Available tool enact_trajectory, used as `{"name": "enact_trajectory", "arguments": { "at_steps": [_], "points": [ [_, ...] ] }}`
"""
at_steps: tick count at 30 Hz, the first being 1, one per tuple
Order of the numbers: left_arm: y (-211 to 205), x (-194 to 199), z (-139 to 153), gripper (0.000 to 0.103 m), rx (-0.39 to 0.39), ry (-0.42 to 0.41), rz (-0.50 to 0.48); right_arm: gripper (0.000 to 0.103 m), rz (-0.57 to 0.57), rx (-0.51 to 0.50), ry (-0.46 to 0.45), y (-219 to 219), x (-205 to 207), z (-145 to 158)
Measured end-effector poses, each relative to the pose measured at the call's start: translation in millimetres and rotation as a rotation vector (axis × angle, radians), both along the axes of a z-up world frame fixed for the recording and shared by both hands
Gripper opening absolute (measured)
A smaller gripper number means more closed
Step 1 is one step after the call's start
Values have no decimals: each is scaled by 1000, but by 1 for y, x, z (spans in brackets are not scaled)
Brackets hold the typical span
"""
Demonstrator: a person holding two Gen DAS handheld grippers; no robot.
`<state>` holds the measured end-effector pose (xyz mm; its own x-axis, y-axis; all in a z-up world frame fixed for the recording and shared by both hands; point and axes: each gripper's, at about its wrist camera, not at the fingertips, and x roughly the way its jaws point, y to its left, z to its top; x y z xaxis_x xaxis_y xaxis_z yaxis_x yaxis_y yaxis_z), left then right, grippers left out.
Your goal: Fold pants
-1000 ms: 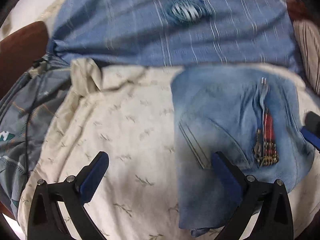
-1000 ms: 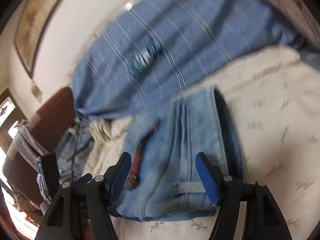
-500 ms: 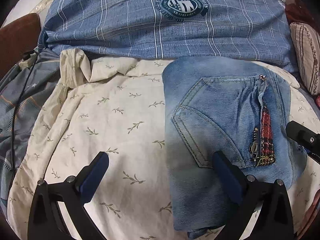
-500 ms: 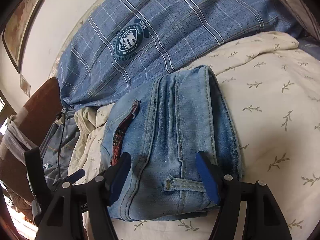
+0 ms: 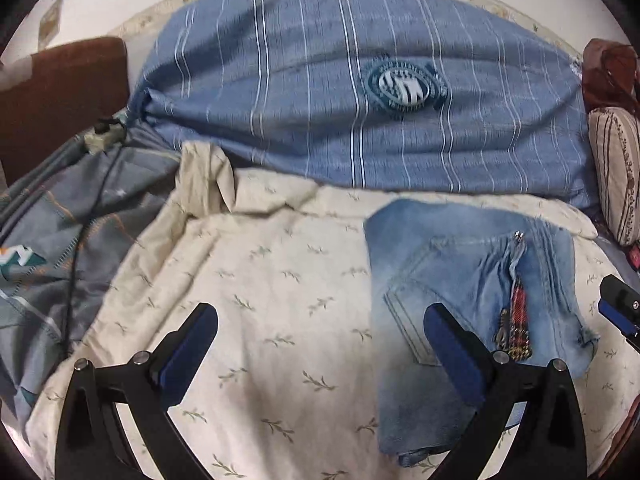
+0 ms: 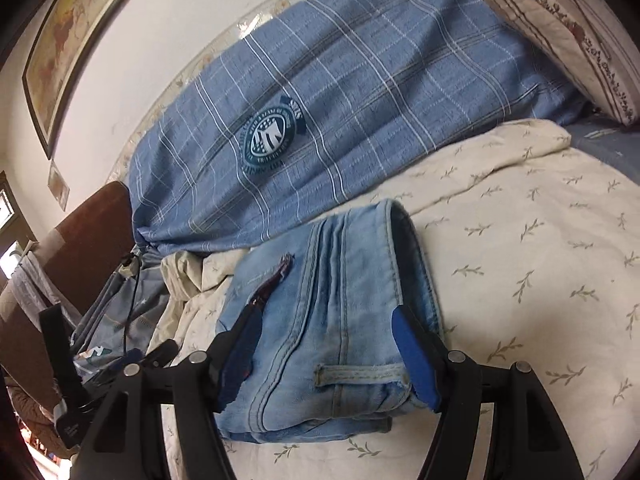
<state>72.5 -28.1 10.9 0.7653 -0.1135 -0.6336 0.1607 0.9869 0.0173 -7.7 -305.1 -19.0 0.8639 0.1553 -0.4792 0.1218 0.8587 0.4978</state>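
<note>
- Here the jeans (image 6: 328,320) lie folded into a thick, compact bundle on the cream sheet (image 6: 540,260) of the bed.
- Behind the jeans, toward the wall, lies a blue checked pillow (image 6: 360,100) with a round dark badge (image 6: 272,136) on it; the pillow and the jeans are near each other but I cannot tell if they touch.
- In the left wrist view the jeans (image 5: 472,280) show a back pocket and a zipper with red tartan lining (image 5: 518,320).
- The right gripper (image 6: 328,360) is over the near end of the jeans. Its fingers (image 6: 414,356) stand wide apart, one at each side of the bundle. They seem to be above the cloth and hold nothing.
- The left gripper (image 5: 320,348) is at the left side of the jeans, mostly over the bare sheet (image 5: 260,300). Its fingers (image 5: 452,348) are also wide apart and empty; the right finger hangs over the left part of the jeans.
- Left of the jeans, past a crumpled corner of the sheet, lies a grey blanket (image 5: 60,240) with a thin black cable (image 5: 80,248) across it.
- To the right of the jeans, at the far end of the pillow, a striped cushion (image 5: 616,172) leans.
- On the wall above the pillow hangs a framed picture (image 6: 68,48).
</note>
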Motion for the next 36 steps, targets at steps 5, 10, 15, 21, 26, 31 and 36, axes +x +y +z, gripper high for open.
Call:
{"name": "enact_trajectory", "arguments": {
  "at_steps": [5,10,15,21,26,31,36],
  "points": [
    [-6,-11,11,103,36,-73,-14,72,18,-24,-10,2,0,5],
    [-13,-12,10,103,47,-61,-42,72,49,-22,1,3,3,5],
    [-15,-13,10,103,49,-56,-59,72,46,-8,11,-4,3,4],
    [-19,-13,9,103,49,-43,-70,72,32,-1,15,-9,1,4],
    [-19,-12,8,103,49,-36,-75,72,30,9,32,-10,3,2],
    [-19,-11,5,103,46,-17,-78,72,29,6,45,-8,4,0],
    [-19,-11,4,103,48,-14,-78,72,28,10,49,-10,5,-1]
  ]
}}
